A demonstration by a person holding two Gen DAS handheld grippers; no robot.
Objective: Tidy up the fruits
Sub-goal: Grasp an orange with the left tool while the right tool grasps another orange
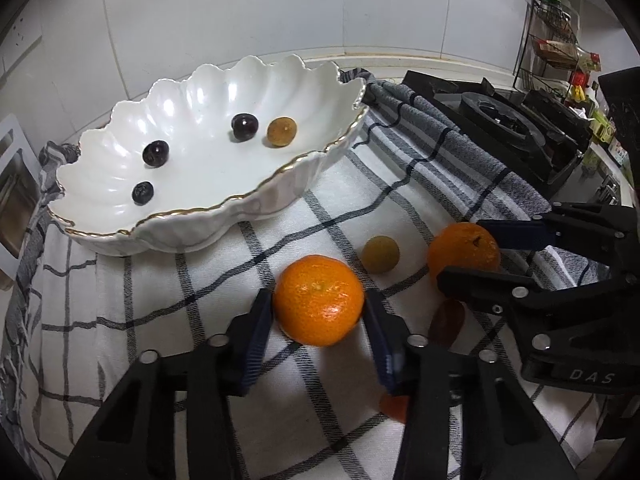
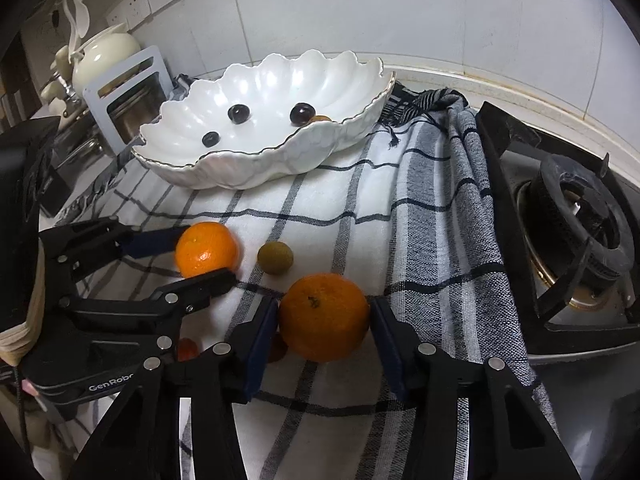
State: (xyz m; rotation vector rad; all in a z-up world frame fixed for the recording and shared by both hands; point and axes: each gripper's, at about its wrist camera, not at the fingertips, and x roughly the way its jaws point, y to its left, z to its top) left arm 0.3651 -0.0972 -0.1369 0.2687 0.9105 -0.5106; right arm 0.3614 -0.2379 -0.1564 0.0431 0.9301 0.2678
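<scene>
A white scalloped bowl (image 1: pixel 256 80) (image 2: pixel 320 72) stands on the checked cloth (image 1: pixel 328 216) and holds three dark fruits (image 1: pixel 156 153) and a brown one (image 1: pixel 281 131). My left gripper (image 1: pixel 318 310) has its fingers on both sides of a tangerine (image 1: pixel 319 299) (image 2: pixel 207 249) that rests on the cloth. My right gripper (image 2: pixel 324 316) (image 1: pixel 472 252) has its fingers on both sides of a second tangerine (image 2: pixel 324 316) (image 1: pixel 464 252). A small greenish-brown fruit (image 1: pixel 380 254) (image 2: pixel 275 257) lies between the tangerines. Small reddish fruits (image 1: pixel 447 322) (image 2: pixel 187 349) lie partly hidden under the grippers.
A black gas stove (image 1: pixel 504 120) (image 2: pixel 580 216) sits to the right, partly under the cloth. A spice rack (image 1: pixel 556 48) stands at the far right. A metal dish rack (image 2: pixel 128 92) and a cream teapot (image 2: pixel 106 56) stand at the left by the tiled wall.
</scene>
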